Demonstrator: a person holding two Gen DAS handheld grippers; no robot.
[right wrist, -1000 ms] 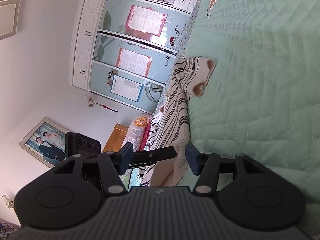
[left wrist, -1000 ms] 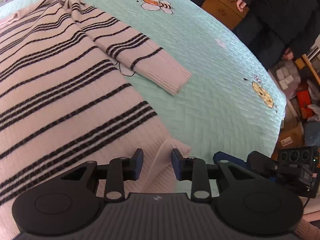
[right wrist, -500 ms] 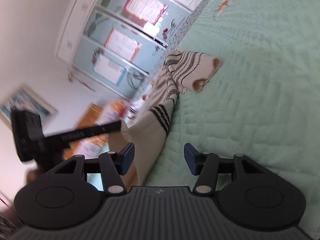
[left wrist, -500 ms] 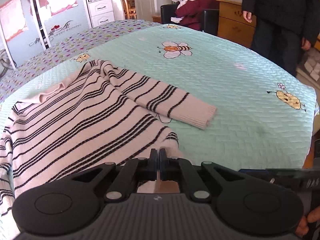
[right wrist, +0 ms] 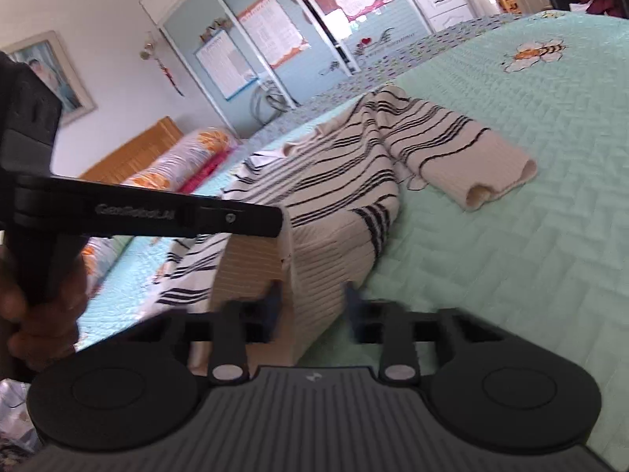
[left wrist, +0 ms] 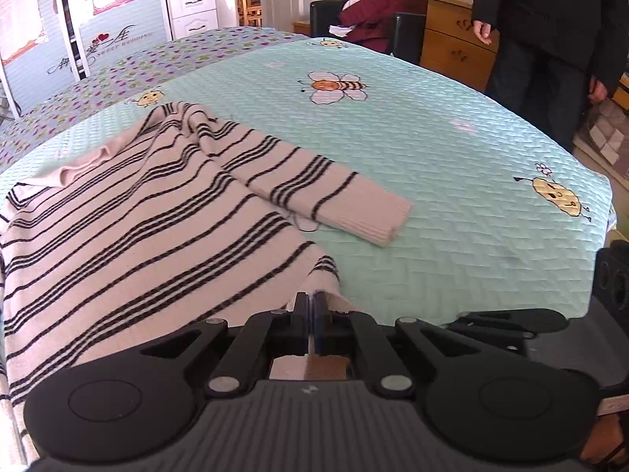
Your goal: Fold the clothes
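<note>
The striped sweater (left wrist: 129,228) is being spread on the mint quilt (left wrist: 452,165); its hem corner is being pinched by the left gripper (left wrist: 311,316), while the right gripper (right wrist: 312,306) is closing around the ribbed hem; both grips should be lifted evenly, keeping the hem taut

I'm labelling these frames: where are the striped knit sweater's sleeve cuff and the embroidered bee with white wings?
Striped knit sweater's sleeve cuff (left wrist: 379,212): left wrist view, ribbed plain end.
Embroidered bee with white wings (left wrist: 337,86): left wrist view, orange striped body.
</note>
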